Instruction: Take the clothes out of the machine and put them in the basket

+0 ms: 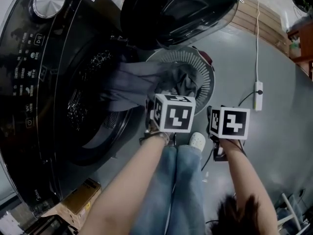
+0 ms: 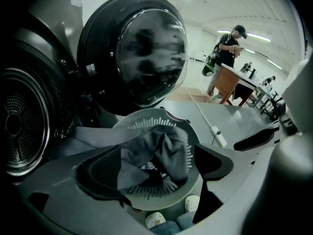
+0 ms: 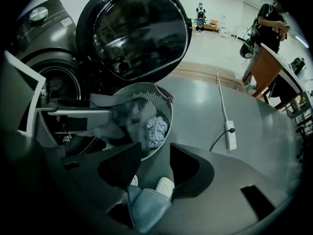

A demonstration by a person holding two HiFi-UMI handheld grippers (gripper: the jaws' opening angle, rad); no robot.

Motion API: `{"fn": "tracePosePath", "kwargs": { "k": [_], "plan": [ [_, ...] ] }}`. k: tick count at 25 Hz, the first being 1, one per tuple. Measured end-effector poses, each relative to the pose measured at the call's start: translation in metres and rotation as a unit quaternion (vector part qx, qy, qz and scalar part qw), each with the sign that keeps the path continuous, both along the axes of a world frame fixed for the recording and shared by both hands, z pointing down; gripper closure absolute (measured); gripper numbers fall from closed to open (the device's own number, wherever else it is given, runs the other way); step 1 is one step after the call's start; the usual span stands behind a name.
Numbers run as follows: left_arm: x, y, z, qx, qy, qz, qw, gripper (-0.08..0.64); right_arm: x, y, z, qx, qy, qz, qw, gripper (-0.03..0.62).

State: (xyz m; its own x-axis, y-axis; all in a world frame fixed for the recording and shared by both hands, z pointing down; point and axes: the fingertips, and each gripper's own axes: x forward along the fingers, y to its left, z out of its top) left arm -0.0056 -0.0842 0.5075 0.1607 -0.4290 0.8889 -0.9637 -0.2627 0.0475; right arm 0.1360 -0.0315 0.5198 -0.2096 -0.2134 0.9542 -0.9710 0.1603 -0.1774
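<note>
The grey garment (image 2: pixel 168 151) lies bunched in the basket (image 2: pixel 142 124). Its tail trails back over the rim into the drum (image 1: pixel 78 106) of the machine, and a pale cloth (image 3: pixel 157 130) shows beneath it. This looks like the drop into the basket. The next move calls for drawing the tail clear of the drum, then reaching in for more.

The left gripper (image 2: pixel 159 168) hangs over the basket with its fingers (image 2: pixel 95 173) spread wide; cloth seems to lie across one but is not pinched. The right gripper (image 3: pixel 156 168) is beside the basket, its fingers (image 3: pixel 120 165) partly apart and holding nothing.
</note>
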Motion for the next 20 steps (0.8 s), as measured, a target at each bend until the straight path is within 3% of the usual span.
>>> {"fn": "tracePosePath", "kwargs": {
  "k": [4, 10, 15, 20],
  "plan": [
    [-0.020, 0.006, 0.013, -0.016, -0.025, 0.000, 0.9996, 0.081, -0.002, -0.001, 0.004, -0.002, 0.004, -0.002, 1.000, 0.408],
    [-0.069, 0.011, 0.026, -0.025, -0.073, -0.005, 0.9970, 0.080, -0.012, 0.002, 0.012, -0.008, 0.008, -0.013, 1.000, 0.410],
    [-0.129, 0.012, 0.029, -0.021, -0.140, -0.009, 0.9899, 0.069, -0.032, 0.004, 0.021, -0.010, 0.009, -0.024, 1.000, 0.413],
    [-0.180, 0.018, 0.040, -0.042, -0.179, -0.021, 0.9827, 0.067, -0.057, 0.007, 0.027, -0.011, 0.007, -0.038, 0.999, 0.414]
  ]
}}
